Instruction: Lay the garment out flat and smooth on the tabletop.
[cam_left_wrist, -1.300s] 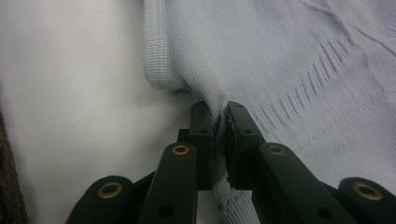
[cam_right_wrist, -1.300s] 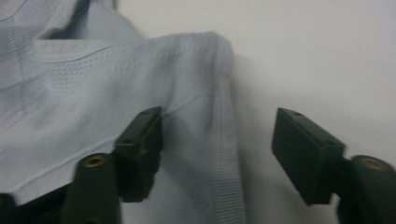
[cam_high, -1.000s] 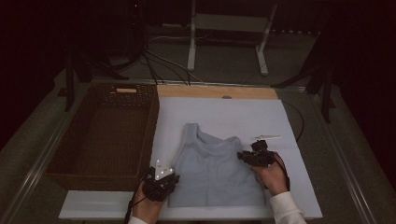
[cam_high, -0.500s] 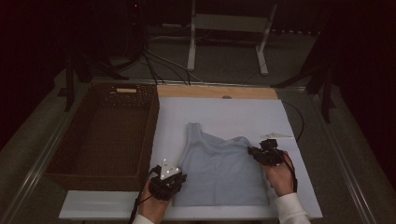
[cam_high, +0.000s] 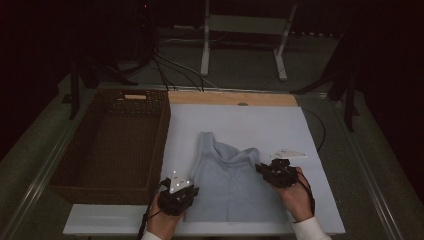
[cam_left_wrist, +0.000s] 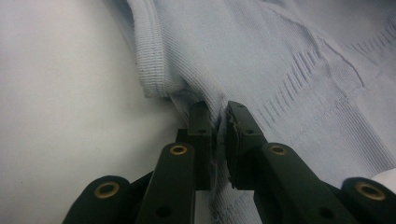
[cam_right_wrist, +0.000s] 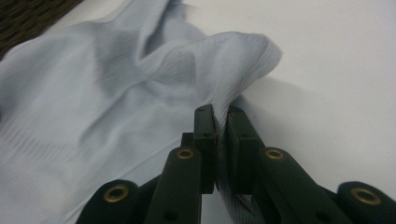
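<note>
High view: both the left gripper (cam_high: 178, 192) and right gripper (cam_high: 276, 171) pinch the pale blue knitted sleeveless top (cam_high: 232, 185); keep the pinches firm, fold evenly across the white table (cam_high: 235, 125).

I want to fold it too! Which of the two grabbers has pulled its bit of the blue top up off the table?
The right gripper. Its pinched piece of the light blue top stands up in a peak, while the left gripper grips the top's edge low against the table.

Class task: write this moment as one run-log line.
left gripper: shut on pale blue knitted top | right gripper: shut on top, fold lifted | brown wicker basket: beside top
</note>
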